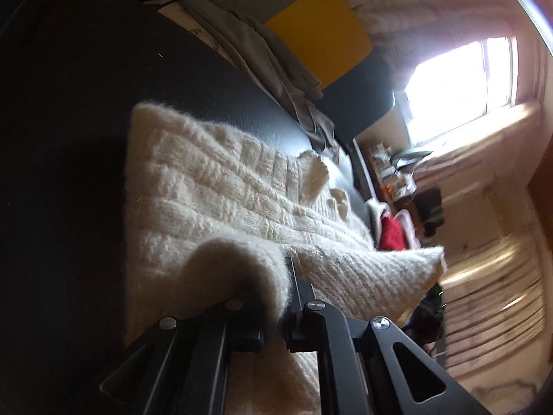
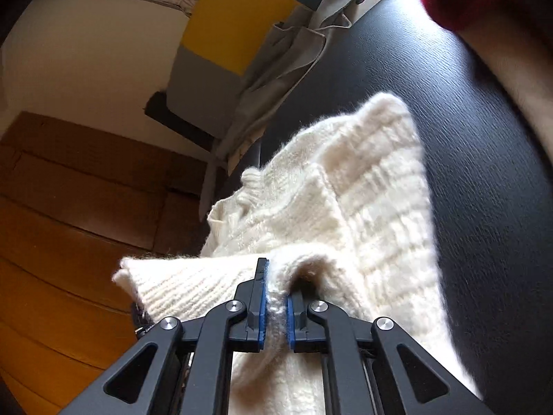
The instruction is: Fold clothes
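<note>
Sweater edge pinched in both your grippers.
Left gripper and right gripper each clamp cream knit above the black tabletop.

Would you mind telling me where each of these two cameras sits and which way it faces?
Left wrist: on the left gripper, looking along its fingers across the cream sweater on the dark table toward a bright window; only the gripper's linkage shows.
Right wrist: on the right gripper, looking along its fingers over the cream sweater toward a wooden floor; only the gripper's linkage shows.
Shared: the sweater each gripper pinches, the dark table, a grey garment and a yellow panel.
</note>
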